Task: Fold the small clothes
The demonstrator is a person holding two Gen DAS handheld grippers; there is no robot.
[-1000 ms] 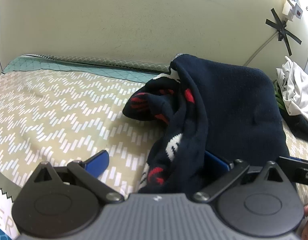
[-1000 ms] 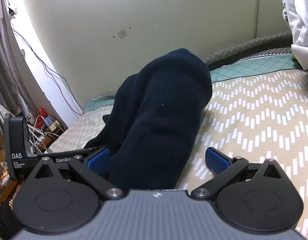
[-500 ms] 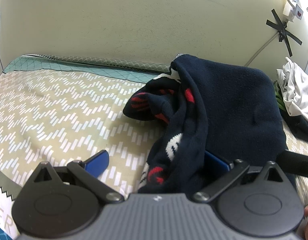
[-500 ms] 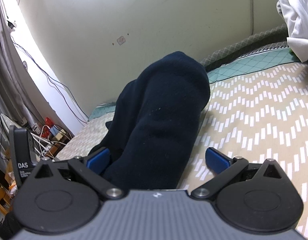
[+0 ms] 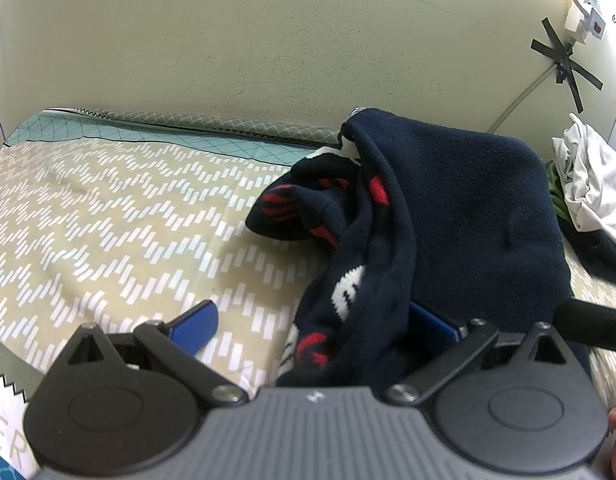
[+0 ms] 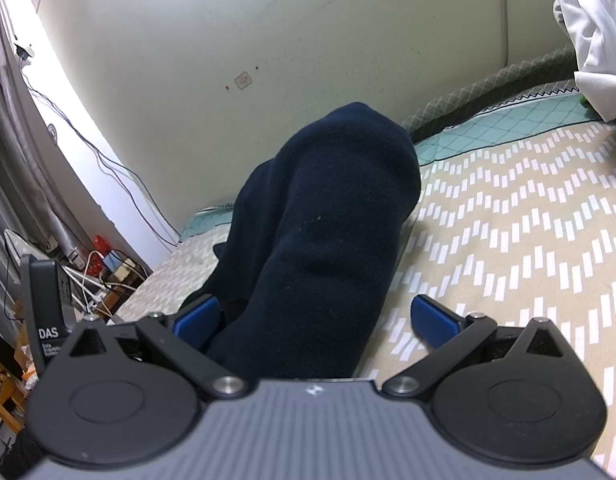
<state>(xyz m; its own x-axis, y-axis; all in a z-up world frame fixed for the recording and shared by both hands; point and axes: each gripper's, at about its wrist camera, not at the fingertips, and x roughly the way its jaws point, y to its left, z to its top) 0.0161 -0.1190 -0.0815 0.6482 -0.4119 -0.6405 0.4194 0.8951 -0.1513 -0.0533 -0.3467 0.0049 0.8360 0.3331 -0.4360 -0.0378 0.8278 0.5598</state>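
Knitwear: navy sweater (image 5: pixel 467 208) with red and white pattern lies bunched on the bed (image 5: pixel 108 220), humped up, patterned side showing along its left fold. Left hand-held gripper (image 5: pixel 313 324) low over bed, jaws spread wide; sweater edge drapes over right blue pad, left pad clear. Right hand-held gripper (image 6: pixel 335 320) also spread wide, navy fabric between the pads, touching the left one. Open bedsheet left of sweater. White clothes (image 5: pixel 587 188) piled at right; wall (image 5: pixel 308 60) behind.
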